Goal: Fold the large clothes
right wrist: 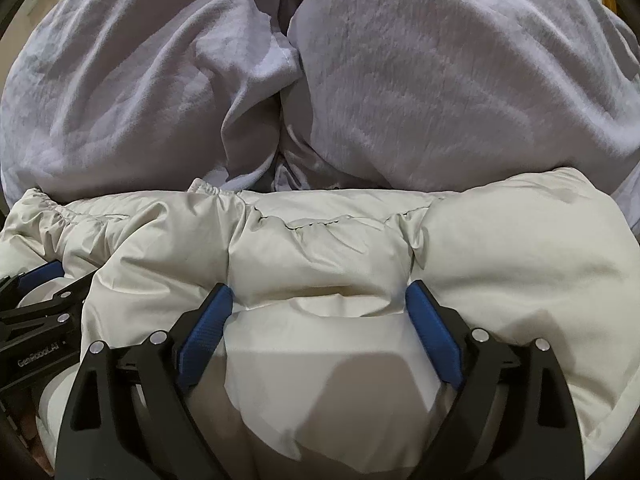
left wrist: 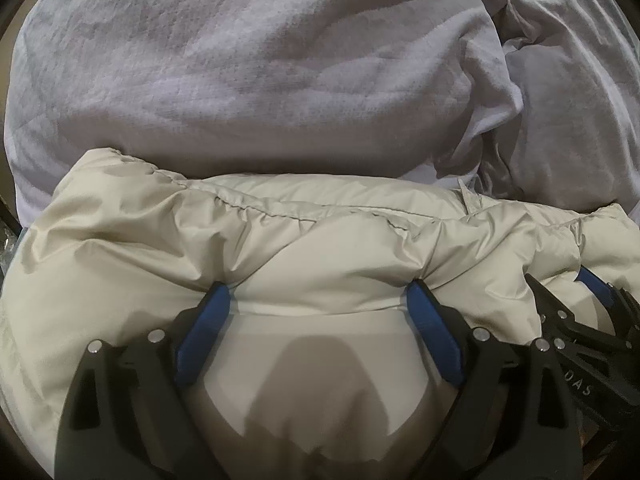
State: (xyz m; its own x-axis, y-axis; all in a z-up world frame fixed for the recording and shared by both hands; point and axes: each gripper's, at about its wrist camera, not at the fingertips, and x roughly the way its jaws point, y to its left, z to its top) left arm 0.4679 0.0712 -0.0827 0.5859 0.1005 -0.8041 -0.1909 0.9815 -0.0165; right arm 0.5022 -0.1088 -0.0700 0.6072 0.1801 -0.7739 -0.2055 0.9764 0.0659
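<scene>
A cream puffer jacket lies bunched across the near part of both views, its quilted seam running left to right. My left gripper stands open, its blue fingertips pushed down into the padding with a bulge of jacket between them. My right gripper is open in the same way, a fold of the jacket swelling between its blue pads. The two grippers sit side by side: the right one's black frame shows at the left wrist view's right edge, the left one's frame at the right wrist view's left edge.
Behind the jacket lies soft lavender-grey bedding: a fleecy blanket and a smoother crumpled sheet with a deep crease between them. A dark edge shows at the far left.
</scene>
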